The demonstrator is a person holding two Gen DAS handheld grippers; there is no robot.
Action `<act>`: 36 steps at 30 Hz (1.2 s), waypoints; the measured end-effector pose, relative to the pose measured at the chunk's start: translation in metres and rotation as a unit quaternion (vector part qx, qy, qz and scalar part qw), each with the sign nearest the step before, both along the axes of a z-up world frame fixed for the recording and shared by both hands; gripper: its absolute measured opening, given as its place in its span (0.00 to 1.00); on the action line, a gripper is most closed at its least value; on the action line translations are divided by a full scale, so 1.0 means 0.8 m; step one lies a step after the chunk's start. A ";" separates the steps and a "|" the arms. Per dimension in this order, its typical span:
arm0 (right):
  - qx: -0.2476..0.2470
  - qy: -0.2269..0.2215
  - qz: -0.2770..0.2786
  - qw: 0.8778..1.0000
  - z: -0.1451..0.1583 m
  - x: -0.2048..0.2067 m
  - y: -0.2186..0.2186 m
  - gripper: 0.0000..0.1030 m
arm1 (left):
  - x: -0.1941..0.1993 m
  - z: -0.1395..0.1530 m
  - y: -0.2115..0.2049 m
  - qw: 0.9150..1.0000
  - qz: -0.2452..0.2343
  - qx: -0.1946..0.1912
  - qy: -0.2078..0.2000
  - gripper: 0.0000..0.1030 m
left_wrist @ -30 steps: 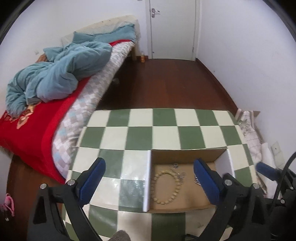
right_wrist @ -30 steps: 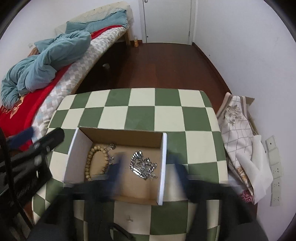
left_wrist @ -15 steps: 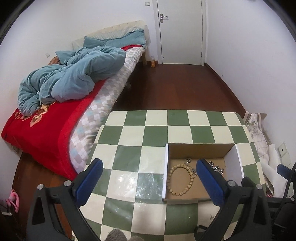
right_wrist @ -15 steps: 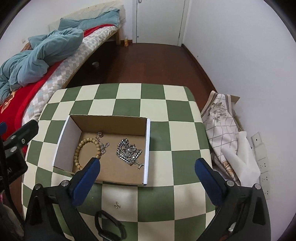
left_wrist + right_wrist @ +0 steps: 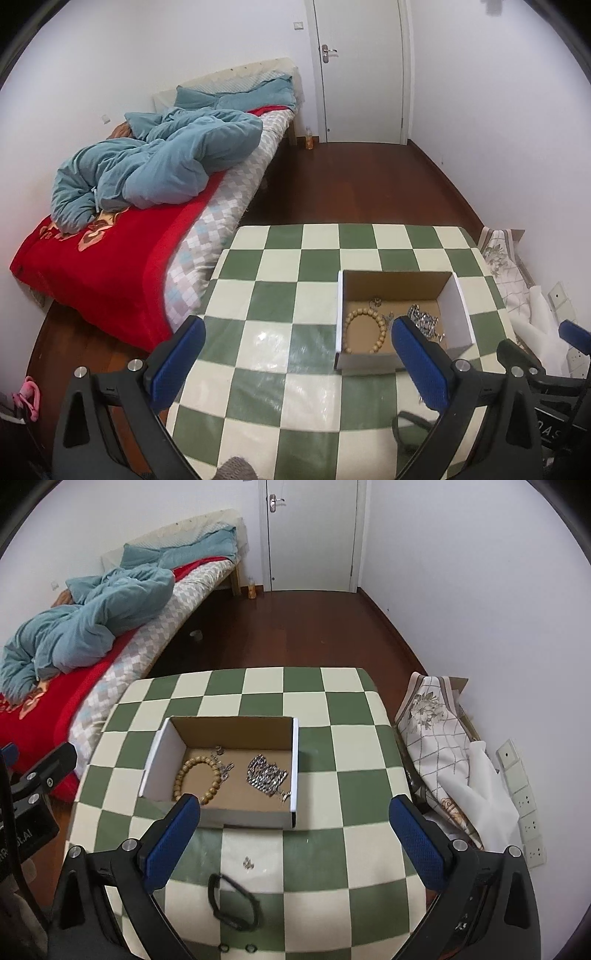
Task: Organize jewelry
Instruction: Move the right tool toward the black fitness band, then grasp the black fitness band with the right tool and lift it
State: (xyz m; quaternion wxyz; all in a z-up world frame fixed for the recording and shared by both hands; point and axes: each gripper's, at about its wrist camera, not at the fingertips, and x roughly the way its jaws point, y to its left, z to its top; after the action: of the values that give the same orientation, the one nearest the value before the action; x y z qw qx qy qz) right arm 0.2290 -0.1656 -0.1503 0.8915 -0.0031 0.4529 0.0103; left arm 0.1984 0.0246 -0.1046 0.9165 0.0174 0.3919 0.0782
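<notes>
The right gripper [image 5: 294, 815] hangs with its 2 blue-padded fingers spread wide and empty, low over the near part of the green-and-cream checkered desk [image 5: 354, 746]. The left gripper [image 5: 298, 343] is spread just as wide, also holding nothing.

In the right wrist view, the black loop bracelet [image 5: 232, 902] lies flat on the desk at the lower centre of the frame, between the 2 fingers and nearer the left one. It looks like a soft, light band, probably elastic or cord, so it should flatten and slide rather than stand up to a pinch; my judgement is that the best hold is across 1 side of the loop, pressed down onto the cloth. Just above it lies a tiny silver earring [image 5: 248, 863], slippery and hard to pinch at that size. 2 small dark rings [image 5: 236, 948] sit at the bottom edge of the frame, partly cut off.

Higher up, at frame centre, the open cardboard box with white sides [image 5: 293, 768] already holds the wooden bead bracelet [image 5: 197, 780] at its left and the heaped silver chain [image 5: 266, 773] at its right. In the left wrist view the box sits at centre right, partly behind that gripper's right finger.
</notes>
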 end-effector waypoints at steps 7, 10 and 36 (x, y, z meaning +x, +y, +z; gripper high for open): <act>0.014 0.049 -0.001 0.999 -0.055 -0.052 -0.006 1.00 | -0.044 -0.059 0.000 0.999 0.008 0.028 0.044 1.00; 0.029 0.082 -0.003 0.996 -0.094 -0.064 -0.007 0.86 | -0.052 -0.107 -0.001 0.995 0.011 0.037 0.088 1.00; 0.076 0.137 -0.041 0.987 -0.181 -0.092 -0.076 0.05 | -0.109 -0.206 -0.101 0.978 -0.104 0.018 0.182 0.99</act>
State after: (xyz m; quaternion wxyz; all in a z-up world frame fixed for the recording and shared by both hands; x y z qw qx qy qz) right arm 0.1555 -0.2266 -0.2948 0.8186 0.0847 0.5680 0.0084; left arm 0.1116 -0.0565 -0.2690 0.8324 0.0883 0.5469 -0.0151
